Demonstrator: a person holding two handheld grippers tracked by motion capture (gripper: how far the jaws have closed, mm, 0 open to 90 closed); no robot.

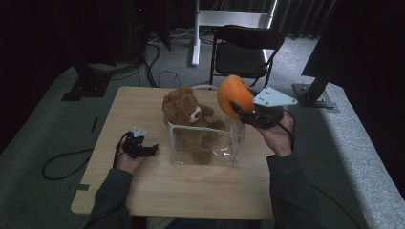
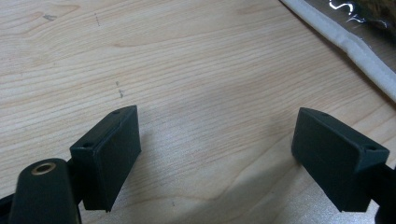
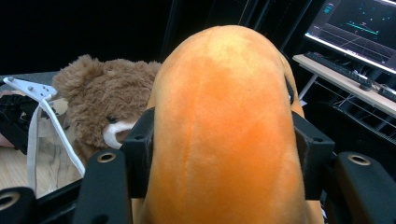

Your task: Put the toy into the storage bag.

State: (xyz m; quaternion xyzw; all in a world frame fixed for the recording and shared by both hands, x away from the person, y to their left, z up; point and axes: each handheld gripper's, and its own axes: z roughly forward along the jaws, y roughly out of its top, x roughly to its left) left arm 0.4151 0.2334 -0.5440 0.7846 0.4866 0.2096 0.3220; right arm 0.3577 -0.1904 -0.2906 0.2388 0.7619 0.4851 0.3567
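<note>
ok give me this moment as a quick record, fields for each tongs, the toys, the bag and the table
left tongs: open, nothing between the jaws, low over the wooden table, left of the bag
right tongs: shut on the orange plush toy, raised above the bag's right side
teddy bear: brown, sitting in the bag, head above the rim
clear bag: open-topped, white-trimmed, standing mid-table
background: black folding chair beyond the table
</note>
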